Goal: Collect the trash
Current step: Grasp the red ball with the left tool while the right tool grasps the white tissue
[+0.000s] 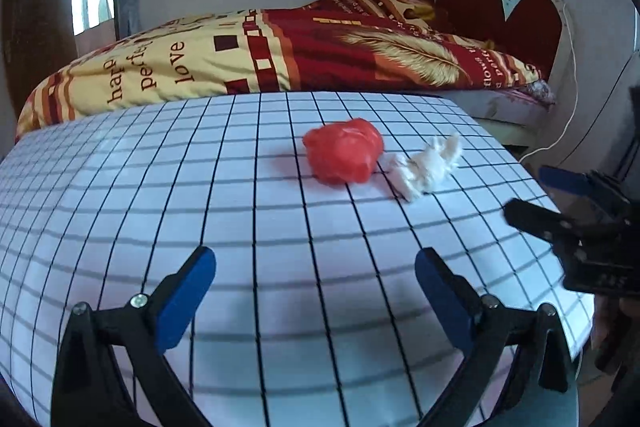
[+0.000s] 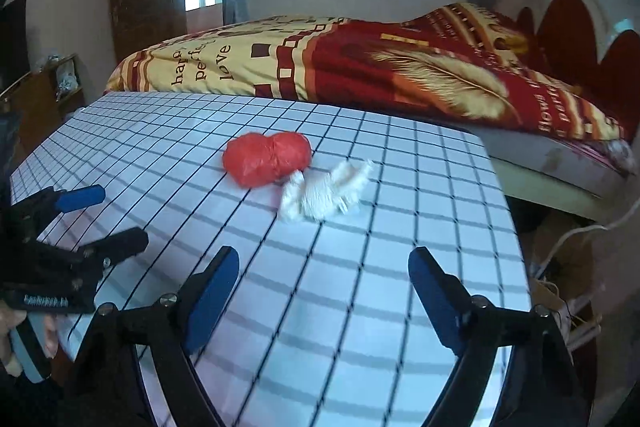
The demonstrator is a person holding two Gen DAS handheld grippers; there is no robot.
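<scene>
red bag [image 1: 343,151]: crumpled plastic at 12 o'clock; light, slippery, so I'd pinch a fold
tissue wad [image 2: 324,189]: soft; grab mid-bulge
left gripper [image 1: 316,291]: spread, empty
right gripper [image 2: 324,291]: spread, empty

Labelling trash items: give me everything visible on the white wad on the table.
The white wad looks like crumpled tissue or paper, soft and ragged, with torn ends sticking up at its far side. It lies loose on the grid-patterned tablecloth, right beside the red plastic wad, touching or nearly so. No gripper touches it.
</scene>
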